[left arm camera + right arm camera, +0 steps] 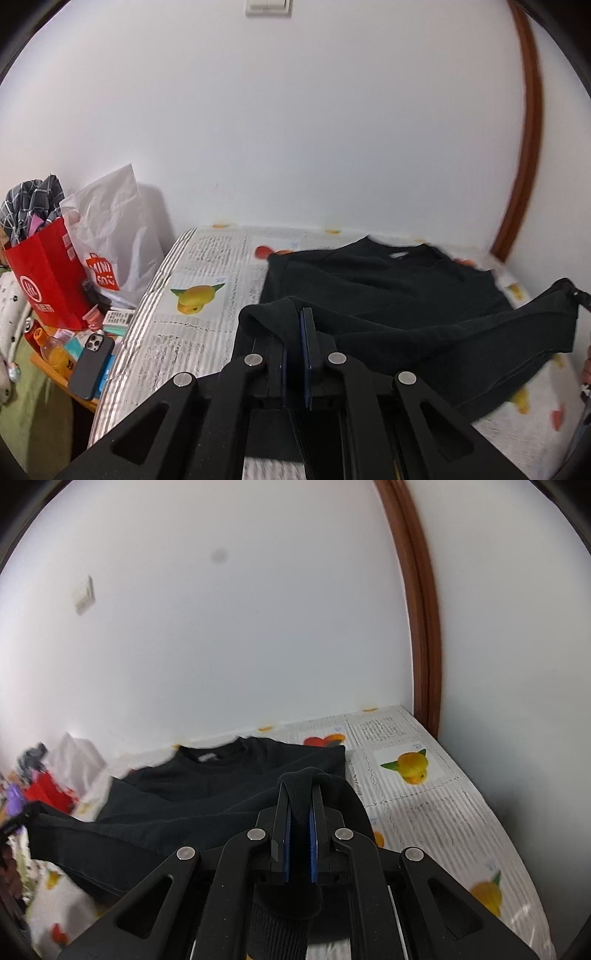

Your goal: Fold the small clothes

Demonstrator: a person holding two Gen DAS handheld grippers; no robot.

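Observation:
A black sweater [388, 291] lies on a bed sheet [207, 266] printed with fruit, its collar toward the wall. My left gripper [295, 317] is shut on the sweater's hem at its left corner, lifted off the sheet. My right gripper [300, 794] is shut on the hem's other corner, and it also shows at the right edge of the left wrist view [576, 295]. The hem stretches taut between the two grippers. The sweater [236, 775] fills the left half of the right wrist view, with the sheet [424, 805] to its right.
A white wall [295, 129] runs behind the bed. A brown door frame [421, 627] stands at the far right corner. Left of the bed are a red paper bag [48, 273], a white plastic bag [110, 236] and a phone [90, 365] on a cluttered small table.

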